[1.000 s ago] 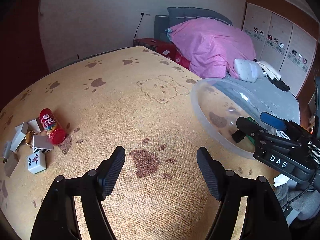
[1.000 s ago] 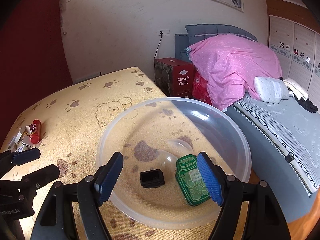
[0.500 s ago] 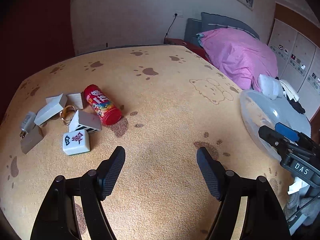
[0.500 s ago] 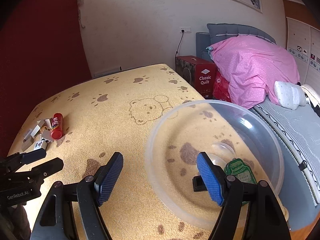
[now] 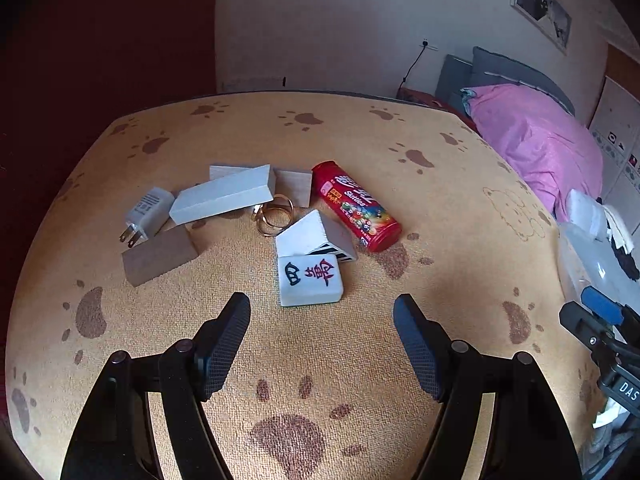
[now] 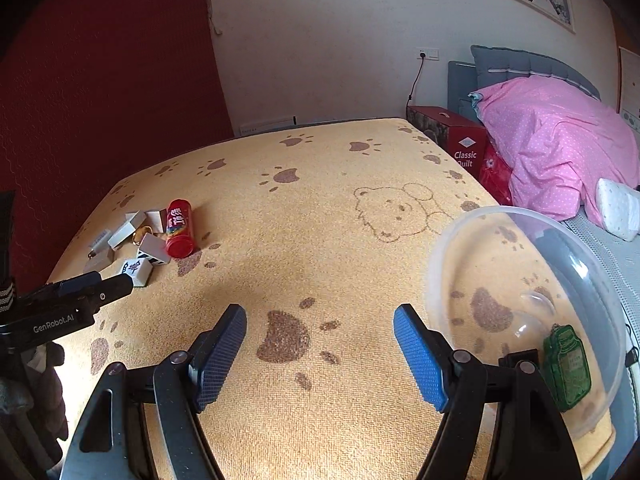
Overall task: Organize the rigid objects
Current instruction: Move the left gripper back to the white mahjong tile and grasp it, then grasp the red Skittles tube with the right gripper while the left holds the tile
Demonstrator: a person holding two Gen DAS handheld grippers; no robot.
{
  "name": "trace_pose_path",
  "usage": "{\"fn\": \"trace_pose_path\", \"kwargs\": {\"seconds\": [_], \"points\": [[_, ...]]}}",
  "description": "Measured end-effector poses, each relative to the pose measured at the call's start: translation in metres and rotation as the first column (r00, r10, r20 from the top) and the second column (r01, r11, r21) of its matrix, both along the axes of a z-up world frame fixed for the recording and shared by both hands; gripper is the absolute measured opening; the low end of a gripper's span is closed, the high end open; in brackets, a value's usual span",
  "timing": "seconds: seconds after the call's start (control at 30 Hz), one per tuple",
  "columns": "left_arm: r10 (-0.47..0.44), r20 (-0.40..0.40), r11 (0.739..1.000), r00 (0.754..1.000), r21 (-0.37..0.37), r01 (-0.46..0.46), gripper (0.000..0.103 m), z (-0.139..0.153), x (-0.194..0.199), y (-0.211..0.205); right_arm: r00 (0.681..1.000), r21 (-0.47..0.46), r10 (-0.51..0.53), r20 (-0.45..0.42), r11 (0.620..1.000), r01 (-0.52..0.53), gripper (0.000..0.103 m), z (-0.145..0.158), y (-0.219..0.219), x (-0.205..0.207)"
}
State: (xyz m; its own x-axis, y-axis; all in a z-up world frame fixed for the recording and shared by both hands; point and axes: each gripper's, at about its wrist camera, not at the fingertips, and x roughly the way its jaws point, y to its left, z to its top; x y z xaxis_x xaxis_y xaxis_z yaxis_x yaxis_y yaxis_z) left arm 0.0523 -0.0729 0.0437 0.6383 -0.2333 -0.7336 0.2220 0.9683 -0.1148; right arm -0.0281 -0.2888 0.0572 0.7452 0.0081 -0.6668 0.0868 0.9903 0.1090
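A pile lies on the yellow paw-print cloth: a white mahjong tile (image 5: pixel 310 280), a red Skittles tube (image 5: pixel 356 206), a white plug adapter (image 5: pixel 146 216), several grey wooden blocks (image 5: pixel 224 194) and gold rings (image 5: pixel 274 216). My left gripper (image 5: pixel 322 344) is open and empty, just short of the tile. My right gripper (image 6: pixel 320 354) is open and empty over bare cloth. The clear plastic bowl (image 6: pixel 460 236) to its right holds a green jar-shaped tag (image 6: pixel 568 364) and a black piece (image 6: pixel 520 356), partly hidden by my finger. The pile shows far left in the right wrist view (image 6: pixel 152 240).
A bed with a pink quilt (image 6: pixel 556 148) stands on the right past the table edge. A red "Classic Quilt" box (image 6: pixel 460 144) sits by the far right corner. A red wall (image 6: pixel 100 80) is on the left. The right gripper shows in the left wrist view (image 5: pixel 604 328).
Both grippers have swung left. The left one moved away from the bowl and up close to the pile. The bowl has slid toward the right edge of the right wrist view.
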Motion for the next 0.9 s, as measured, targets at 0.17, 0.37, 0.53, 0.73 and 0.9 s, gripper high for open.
{"fn": "trace_pose_path", "kwargs": {"seconds": [0.17, 0.37, 0.53, 0.73, 0.9], "points": [[0.004, -0.019, 1.000, 1.000, 0.007, -0.003, 0.076, -0.005, 0.011, 0.004, 0.999, -0.003, 0.047, -0.012, 0.999, -0.047, 0.080, -0.001, 0.018, 0.006], [0.018, -0.038, 1.000, 0.999, 0.008, -0.018, 0.075, -0.013, 0.024, 0.001, 0.996, -0.001, 0.082, -0.026, 0.997, -0.082, 0.080, -0.004, 0.031, 0.013], [0.035, -0.043, 0.999, 0.998, 0.017, -0.034, 0.072, -0.021, 0.033, 0.000, 0.994, 0.003, 0.100, -0.040, 0.995, -0.100, 0.080, -0.009, 0.036, 0.017], [0.026, -0.032, 1.000, 0.999, 0.012, -0.026, 0.051, -0.024, 0.035, 0.001, 0.992, 0.008, 0.116, -0.058, 0.993, -0.116, 0.080, -0.015, 0.041, 0.021], [0.010, -0.024, 1.000, 1.000, 0.001, -0.010, 0.044, -0.023, 0.033, 0.002, 0.988, 0.006, 0.140, -0.070, 0.990, -0.140, 0.080, -0.018, 0.048, 0.025]]}}
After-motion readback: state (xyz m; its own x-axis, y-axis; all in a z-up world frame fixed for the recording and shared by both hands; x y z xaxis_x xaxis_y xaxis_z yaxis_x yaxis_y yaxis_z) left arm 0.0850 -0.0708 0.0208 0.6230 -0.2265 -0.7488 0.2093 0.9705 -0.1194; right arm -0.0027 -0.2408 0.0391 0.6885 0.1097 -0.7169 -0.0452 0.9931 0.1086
